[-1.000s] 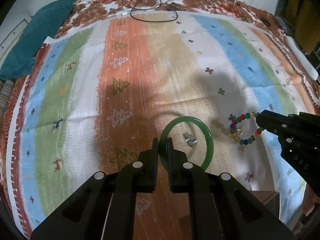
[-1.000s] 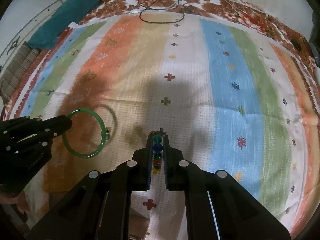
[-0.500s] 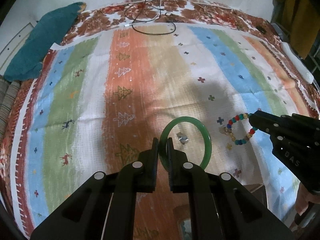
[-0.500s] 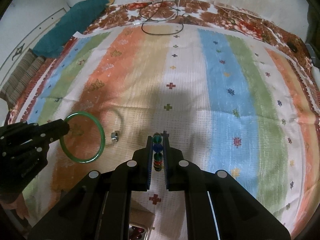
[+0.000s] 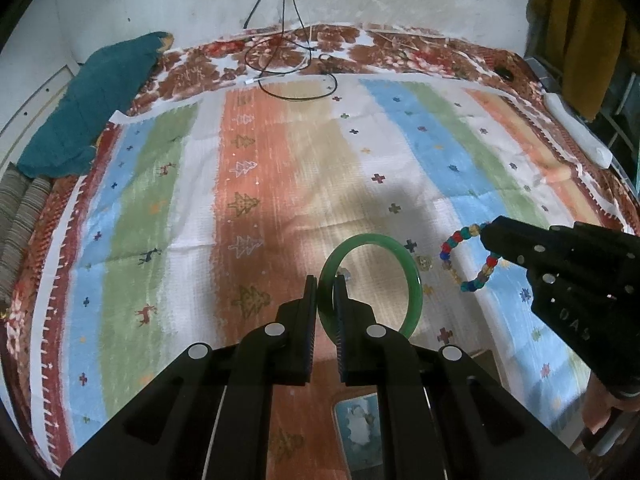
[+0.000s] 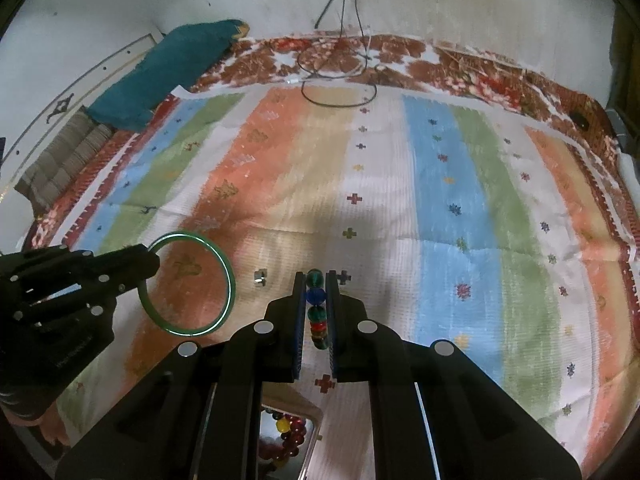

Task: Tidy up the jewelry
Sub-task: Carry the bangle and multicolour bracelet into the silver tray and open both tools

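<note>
A: Your L gripper — status?
B: Clamped on green bangle at its near-left rim, held up above striped cloth.
A: R gripper?
B: Pinched on bead bracelet; beads stacked between fingers, loop hangs free in L view.
A: Loose bits?
B: Small silver piece lies on cloth, between your two grippers.
</note>
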A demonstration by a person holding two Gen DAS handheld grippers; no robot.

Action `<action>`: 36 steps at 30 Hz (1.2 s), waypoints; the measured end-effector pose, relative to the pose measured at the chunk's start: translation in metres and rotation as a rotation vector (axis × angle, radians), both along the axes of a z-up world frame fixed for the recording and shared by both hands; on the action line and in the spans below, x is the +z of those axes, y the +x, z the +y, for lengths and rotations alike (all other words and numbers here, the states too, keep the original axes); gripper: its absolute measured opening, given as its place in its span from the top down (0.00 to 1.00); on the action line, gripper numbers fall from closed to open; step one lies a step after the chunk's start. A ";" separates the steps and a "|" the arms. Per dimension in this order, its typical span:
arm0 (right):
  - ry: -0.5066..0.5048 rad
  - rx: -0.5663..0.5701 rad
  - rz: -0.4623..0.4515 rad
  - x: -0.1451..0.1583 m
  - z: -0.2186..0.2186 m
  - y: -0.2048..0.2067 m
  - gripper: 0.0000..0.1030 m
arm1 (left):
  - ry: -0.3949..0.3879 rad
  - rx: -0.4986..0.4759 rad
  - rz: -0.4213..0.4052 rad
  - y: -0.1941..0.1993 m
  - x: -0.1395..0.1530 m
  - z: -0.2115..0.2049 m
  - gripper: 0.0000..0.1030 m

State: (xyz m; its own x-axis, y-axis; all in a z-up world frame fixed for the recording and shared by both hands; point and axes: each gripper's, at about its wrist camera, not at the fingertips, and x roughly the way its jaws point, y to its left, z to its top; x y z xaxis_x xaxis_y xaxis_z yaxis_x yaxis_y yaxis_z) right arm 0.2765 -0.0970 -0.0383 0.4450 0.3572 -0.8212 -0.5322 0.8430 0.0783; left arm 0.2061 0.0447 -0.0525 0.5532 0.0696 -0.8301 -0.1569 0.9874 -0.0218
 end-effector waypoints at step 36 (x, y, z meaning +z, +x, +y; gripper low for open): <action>0.057 0.041 -0.044 0.025 -0.029 -0.071 0.90 | -0.002 -0.009 -0.089 -0.084 0.025 -0.024 0.92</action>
